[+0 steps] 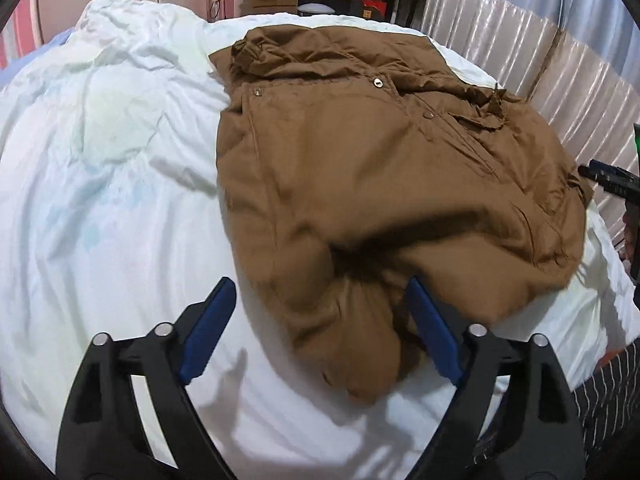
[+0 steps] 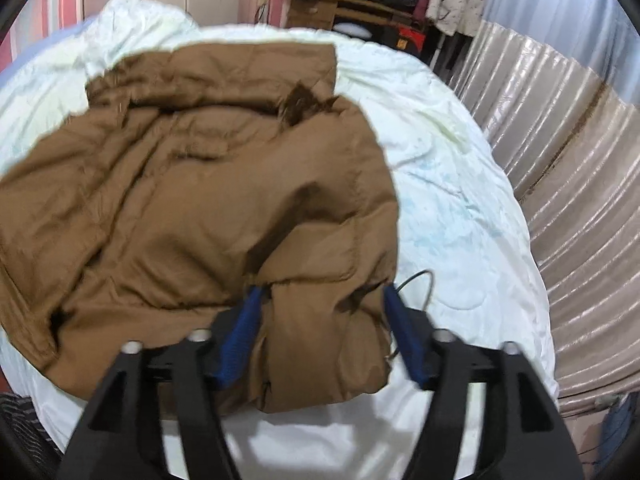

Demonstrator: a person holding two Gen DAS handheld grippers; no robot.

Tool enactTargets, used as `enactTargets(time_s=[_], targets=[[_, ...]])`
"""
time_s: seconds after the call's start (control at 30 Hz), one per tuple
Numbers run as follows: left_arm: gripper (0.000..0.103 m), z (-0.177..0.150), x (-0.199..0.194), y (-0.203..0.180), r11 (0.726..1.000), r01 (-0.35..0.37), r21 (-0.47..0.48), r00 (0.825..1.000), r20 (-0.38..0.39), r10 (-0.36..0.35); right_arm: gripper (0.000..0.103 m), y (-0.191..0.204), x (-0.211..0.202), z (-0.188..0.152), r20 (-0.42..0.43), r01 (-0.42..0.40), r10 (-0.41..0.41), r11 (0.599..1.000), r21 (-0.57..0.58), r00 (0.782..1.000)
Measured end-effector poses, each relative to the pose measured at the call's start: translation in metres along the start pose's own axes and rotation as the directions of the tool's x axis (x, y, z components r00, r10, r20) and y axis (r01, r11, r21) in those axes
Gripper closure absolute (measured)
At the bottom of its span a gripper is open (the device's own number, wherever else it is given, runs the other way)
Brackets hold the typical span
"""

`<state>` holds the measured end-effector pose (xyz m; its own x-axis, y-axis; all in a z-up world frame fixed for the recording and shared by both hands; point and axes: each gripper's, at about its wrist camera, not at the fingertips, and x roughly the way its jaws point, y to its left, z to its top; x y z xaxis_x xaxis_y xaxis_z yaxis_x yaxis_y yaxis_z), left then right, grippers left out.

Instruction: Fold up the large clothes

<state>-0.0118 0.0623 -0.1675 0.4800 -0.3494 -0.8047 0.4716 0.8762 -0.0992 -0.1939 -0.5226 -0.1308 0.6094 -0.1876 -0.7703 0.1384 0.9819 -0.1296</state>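
Left wrist view: brown padded hooded jacket (image 1: 384,184) lying folded in a bundle on white quilted bedding (image 1: 100,208), hood end toward the far side, snap fasteners visible along a seam, near edge bunched into a thick roll. Left claw (image 1: 320,328) spread wide, blue pads either side of that roll, the left pad clear of cloth, the right one's contact hidden by the fabric; nothing pinched. Right wrist view: right claw (image 2: 320,320) also spread, straddling a folded lump at the near right corner of the jacket, blue pads close beside the cloth but not seen pressing. Thin dark cord (image 2: 420,280) looping out onto the bedding just beside the right pad. Blur in both views, so fine contact hard to call. Judged stage: fold laid down, claws let go, tidying or next fold pending. For doing it well: back both claws off along the bedding without snagging the roll or hooking the cord; check that near edge sits square before regripping; take next grips at matching corners of the thick edge, deep enough to catch all layers, since padded fabric likely to spring open; lift low, carry both sides together, press flat after laying. Risk: slippery shell sliding, bundle unrolling.
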Motion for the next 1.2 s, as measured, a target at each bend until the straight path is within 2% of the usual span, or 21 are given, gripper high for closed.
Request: enactTargets(time_s=[0.07,0.13,0.2,0.3,0.37,0.4,0.47,0.5,0.53,0.6,0.63,0.67,0.73,0.77,0.83,0.9,1.0,1.1,1.2], targets=[[0.016,-0.012,0.005,0.001,1.000,0.013,-0.018,1.000,-0.022,-0.014,0.020,-0.010,-0.011,0.000,0.050,-0.020,0.018,0.999,0.046,0.999],[0.016,-0.020,0.011,0.004,0.999,0.020,-0.046,0.999,-0.032,-0.022,0.016,-0.021,-0.019,-0.003,0.084,-0.025,0.017,0.995,0.099,0.996],[0.016,-0.026,0.016,0.005,0.996,0.041,-0.082,0.999,-0.021,-0.043,0.014,-0.031,-0.018,-0.008,0.081,-0.026,0.015,0.990,0.140,0.997],[0.034,-0.025,0.027,-0.005,0.995,0.066,-0.071,0.997,-0.031,-0.068,0.014,-0.044,-0.008,-0.022,0.048,-0.013,0.004,0.982,0.190,0.999],[0.054,-0.023,0.031,-0.007,0.994,0.085,-0.072,0.995,-0.052,-0.089,0.014,-0.049,0.000,-0.032,0.028,-0.017,0.011,0.978,0.210,1.000],[0.059,-0.021,0.034,-0.008,0.993,0.093,-0.074,0.994,-0.058,-0.097,0.014,-0.052,0.005,-0.037,0.018,-0.028,0.024,0.974,0.226,1.000],[0.074,-0.013,0.036,-0.015,0.996,0.068,-0.063,0.995,-0.062,-0.072,0.014,-0.054,0.017,-0.043,0.000,-0.065,0.068,0.959,0.275,0.998],[0.076,-0.011,0.034,-0.017,0.997,0.052,-0.050,0.997,-0.058,-0.055,0.014,-0.052,0.022,-0.043,-0.011,-0.076,0.083,0.955,0.286,0.996],[0.080,-0.007,0.030,-0.020,0.999,0.024,-0.031,0.999,-0.048,-0.025,0.017,-0.049,0.032,-0.041,-0.031,-0.102,0.115,0.952,0.289,0.993],[0.084,-0.004,0.021,-0.021,1.000,0.002,-0.015,0.999,-0.032,-0.003,0.039,-0.039,0.040,-0.037,-0.038,-0.139,0.155,0.955,0.264,0.987],[0.085,-0.002,0.010,-0.020,1.000,-0.010,-0.003,1.000,-0.014,0.010,0.056,-0.033,0.046,-0.033,-0.054,-0.162,0.181,0.955,0.249,0.982],[0.086,-0.002,0.003,-0.018,1.000,-0.019,0.005,1.000,-0.003,0.019,0.067,-0.028,0.047,-0.032,-0.058,-0.171,0.190,0.956,0.238,0.980],[0.086,-0.002,-0.022,-0.011,0.999,-0.039,0.029,0.999,0.033,0.039,0.081,-0.014,0.041,-0.028,-0.044,-0.173,0.183,0.968,0.180,0.982],[0.086,-0.001,-0.035,-0.006,0.999,-0.035,0.030,0.998,0.051,0.033,0.085,-0.011,0.036,-0.027,-0.033,-0.171,0.178,0.972,0.161,0.983],[0.086,-0.004,-0.056,0.007,1.000,-0.012,0.018,0.997,0.071,0.011,0.087,-0.008,0.017,-0.026,0.012,-0.191,0.192,0.970,0.151,0.981],[0.086,-0.010,-0.060,0.014,1.000,-0.008,0.008,0.998,0.064,0.007,0.088,-0.014,-0.002,-0.027,0.056,-0.214,0.207,0.962,0.169,0.977],[0.086,-0.024,-0.042,0.017,1.000,-0.006,-0.007,1.000,0.019,0.006,0.088,-0.026,-0.024,-0.039,0.104,-0.236,0.218,0.948,0.215,0.970],[0.085,-0.038,-0.017,0.021,1.000,-0.003,-0.031,1.000,-0.025,0.002,0.088,-0.026,-0.018,-0.055,0.068,-0.212,0.202,0.953,0.217,0.977],[0.083,-0.041,-0.010,0.024,0.998,0.008,-0.061,1.000,-0.019,-0.009,0.088,-0.020,-0.004,-0.066,0.016,-0.166,0.166,0.968,0.186,0.986]])
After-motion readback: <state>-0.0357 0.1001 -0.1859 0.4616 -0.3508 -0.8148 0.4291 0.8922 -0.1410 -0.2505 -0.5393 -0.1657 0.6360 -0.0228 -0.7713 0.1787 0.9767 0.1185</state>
